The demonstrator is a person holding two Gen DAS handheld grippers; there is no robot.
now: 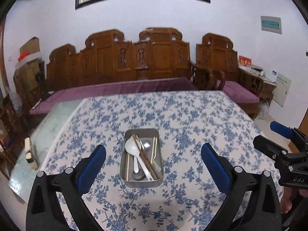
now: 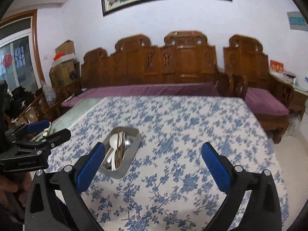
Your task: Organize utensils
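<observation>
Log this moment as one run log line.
left gripper: open, empty | right gripper: open, empty | metal tray: on tablecloth, holds white spoon, metal spoon, chopsticks

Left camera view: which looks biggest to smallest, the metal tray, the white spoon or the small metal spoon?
1. Metal tray, which holds the others.
2. White spoon, running most of the tray's length.
3. Small metal spoon; its handle is partly hidden, so this is less sure.

Blue floral tablecloth, silver tin, white spoon, purple sofa cushion
</observation>
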